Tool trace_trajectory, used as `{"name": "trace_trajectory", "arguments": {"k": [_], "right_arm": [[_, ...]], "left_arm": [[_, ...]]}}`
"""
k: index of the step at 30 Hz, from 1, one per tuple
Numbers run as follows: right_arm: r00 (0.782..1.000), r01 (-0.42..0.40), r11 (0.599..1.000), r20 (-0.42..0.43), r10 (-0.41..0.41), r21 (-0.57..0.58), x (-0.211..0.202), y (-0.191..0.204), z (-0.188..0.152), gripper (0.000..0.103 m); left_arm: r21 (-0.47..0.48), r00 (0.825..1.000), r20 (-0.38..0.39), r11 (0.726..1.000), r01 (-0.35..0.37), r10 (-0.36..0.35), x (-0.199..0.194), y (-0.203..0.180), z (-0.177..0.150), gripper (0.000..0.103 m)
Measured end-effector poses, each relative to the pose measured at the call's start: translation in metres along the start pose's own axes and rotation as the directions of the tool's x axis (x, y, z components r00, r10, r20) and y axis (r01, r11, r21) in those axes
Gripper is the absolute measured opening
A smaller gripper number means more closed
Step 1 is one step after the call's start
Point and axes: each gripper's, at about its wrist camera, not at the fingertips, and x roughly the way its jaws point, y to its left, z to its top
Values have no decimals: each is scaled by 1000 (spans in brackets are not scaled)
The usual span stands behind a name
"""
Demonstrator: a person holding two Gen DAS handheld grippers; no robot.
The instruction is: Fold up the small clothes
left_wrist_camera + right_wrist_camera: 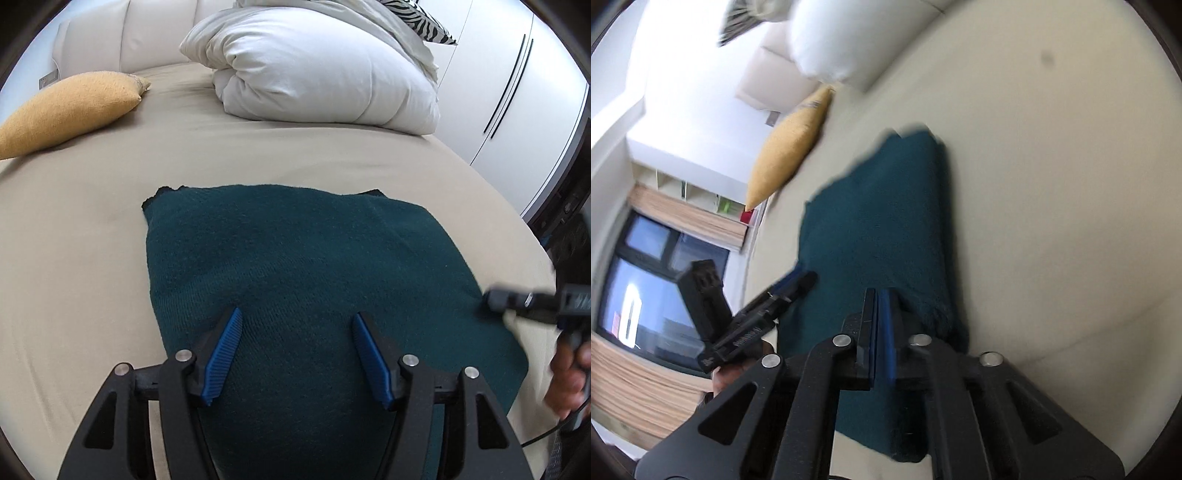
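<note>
Left gripper (297,343) hovers with jaws apart and empty over the dark teal knitted garment (295,266), lying on the beige bed (74,258) as a flat, roughly square, seemingly part-folded shape. Right gripper (877,325), jaws closed, sits at its right edge; whether cloth is pinched is unclear, and further folds likely remain.

**Teal knit lies folded on bed**

The left gripper (297,328) hovers with jaws apart over a dark teal knitted garment (295,254) on the beige sheet (74,229). A yellow cushion (70,110) and white duvet (317,66) lie beyond.
</note>
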Motion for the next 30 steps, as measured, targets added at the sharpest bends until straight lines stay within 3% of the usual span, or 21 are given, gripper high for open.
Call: {"name": "trace_trajectory", "arguments": {"k": [4,8,10,12,14,20,24,25,28,30], "right_arm": [[1000,-18,998,-2,18,-56,1,23,31,8],[997,-14,998,-76,8,-68,45,40,72,8],[991,2,1000,-135,-5,-27,72,31,84,8],[986,54,998,-158,-52,8,97,15,92,0],[991,5,998,-134,4,69,102,-5,98,0],[997,-62,991,-42,68,118,96,-31,104,0],[999,-38,988,40,32,149,67,-38,93,0],[998,-25,988,55,17,152,59,-38,89,4],[997,17,996,72,-24,89,34,-16,74,8],[998,-44,999,44,43,26,23,5,58,8]], "left_arm": [[4,1000,7,1000,-2,2,-2,-3,0,65],[1,1000,3,1000,2,-2,-3,-2,-1,65],[3,1000,1,1000,3,-3,-2,-2,0,65],[-9,1000,0,1000,10,-10,0,1,1,65],[-20,1000,4,1000,21,-21,2,3,1,65],[-15,1000,19,1000,18,-18,3,2,-2,65],[-15,1000,15,1000,18,-18,1,2,-2,65],[-14,1000,15,1000,15,-15,1,1,-2,65],[-14,1000,15,1000,12,-12,1,0,-2,65],[-12,1000,15,1000,8,-8,1,0,-2,65]]}}
